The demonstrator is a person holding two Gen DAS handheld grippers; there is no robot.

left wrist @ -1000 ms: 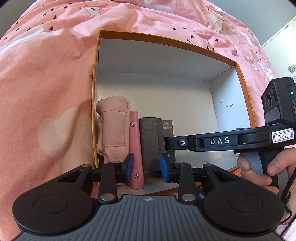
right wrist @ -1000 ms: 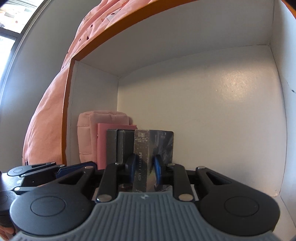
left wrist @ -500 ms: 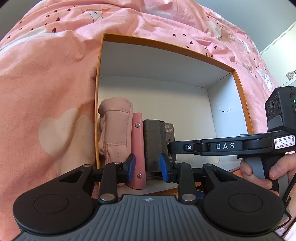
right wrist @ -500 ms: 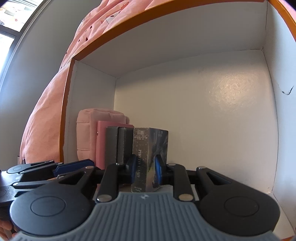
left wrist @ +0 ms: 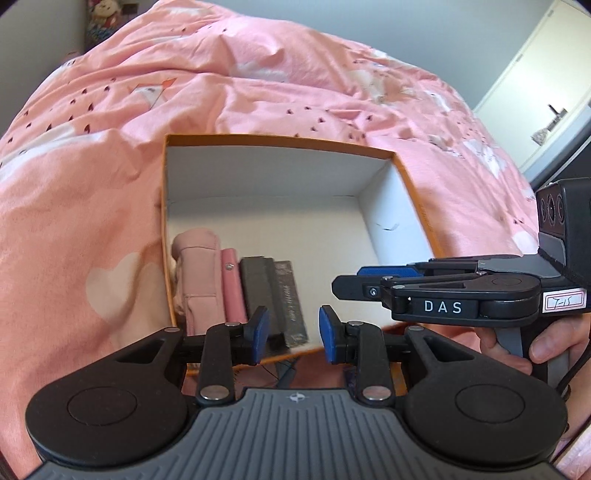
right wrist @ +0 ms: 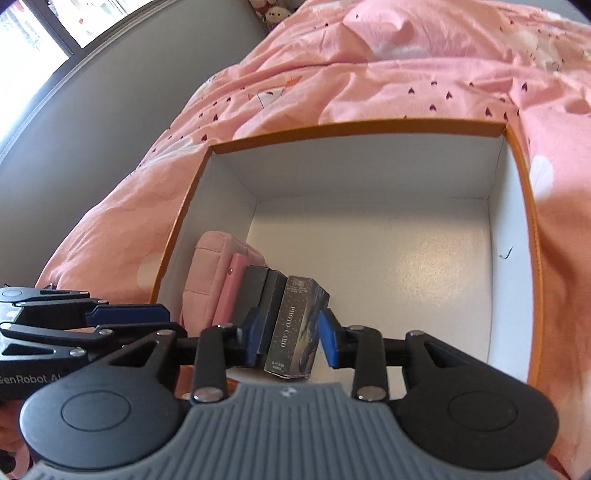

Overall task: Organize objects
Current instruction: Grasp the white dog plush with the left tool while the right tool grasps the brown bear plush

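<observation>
A white box with an orange rim [right wrist: 369, 127] lies on the pink bedding. Along its left wall stand a pink pouch [right wrist: 210, 273], a pink case [right wrist: 232, 291], a dark grey box [right wrist: 258, 291] and a dark photo card box [right wrist: 295, 328]. My right gripper [right wrist: 291, 341] hovers over the photo card box, jaws opening, pads apart from its sides. In the left wrist view the same row shows: pouch [left wrist: 195, 273], case [left wrist: 232, 288], grey box [left wrist: 255, 291], card box [left wrist: 291, 302]. My left gripper [left wrist: 293, 334] is open and holds nothing, above the box's near rim [left wrist: 277, 138].
Pink heart-print bedding [left wrist: 110, 147] surrounds the box. The box's right half has a bare white floor [right wrist: 406, 266]. A hand [left wrist: 546, 343] holds the right gripper's handle. A grey wall and window [right wrist: 44, 44] are to the left, a plush toy [right wrist: 273, 11] lies at the bed's far end.
Both grippers rose and drew back from the box, so its whole rim now shows. The right gripper's jaws spread off the photo card box, which stays standing in the row.
</observation>
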